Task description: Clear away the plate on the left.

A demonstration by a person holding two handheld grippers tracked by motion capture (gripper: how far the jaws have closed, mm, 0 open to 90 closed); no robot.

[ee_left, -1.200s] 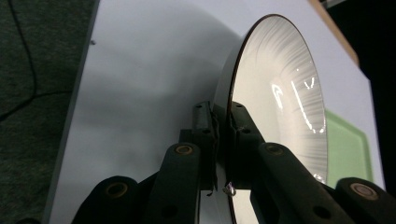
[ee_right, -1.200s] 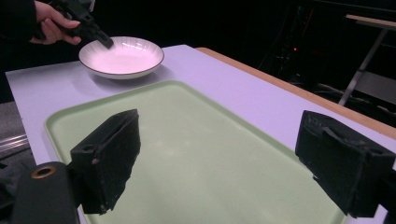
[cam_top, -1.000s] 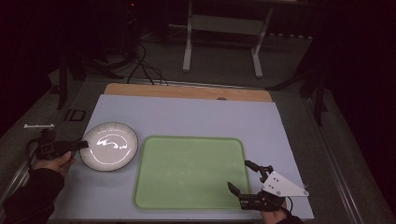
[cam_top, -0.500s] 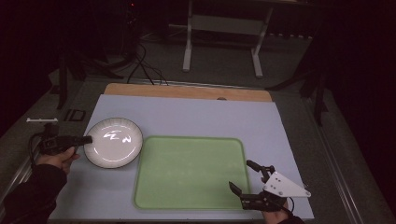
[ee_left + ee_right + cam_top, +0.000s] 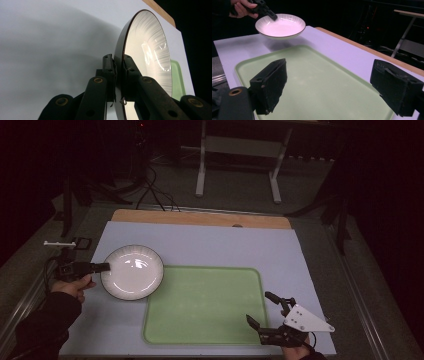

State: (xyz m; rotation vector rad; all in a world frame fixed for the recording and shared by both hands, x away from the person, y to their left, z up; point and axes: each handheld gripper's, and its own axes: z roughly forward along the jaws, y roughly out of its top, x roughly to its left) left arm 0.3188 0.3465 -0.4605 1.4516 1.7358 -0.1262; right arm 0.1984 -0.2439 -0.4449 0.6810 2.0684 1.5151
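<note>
A white ribbed plate [image 5: 132, 271] with a dark rim hangs a little above the table, overlapping the left edge of the green tray [image 5: 210, 310]. My left gripper [image 5: 103, 266] is shut on the plate's left rim, a hand behind it. In the left gripper view the jaws pinch the rim [image 5: 119, 72] of the plate [image 5: 147, 50], which stands on edge in that picture. My right gripper [image 5: 258, 307] is open over the tray's front right corner, nothing between its jaws. The right gripper view shows the plate [image 5: 280, 25] held above its shadow, the tray [image 5: 317, 75] below.
The pale blue tabletop [image 5: 225, 245] has a wooden strip [image 5: 200, 217] along its far edge. Beyond it on the floor stand metal frame legs [image 5: 235, 165] and cables. A small white bracket [image 5: 52, 243] lies off the table's left side.
The left gripper has carried the plate up and to the right, from the table's left side to the tray's left edge. The right gripper has barely moved.
</note>
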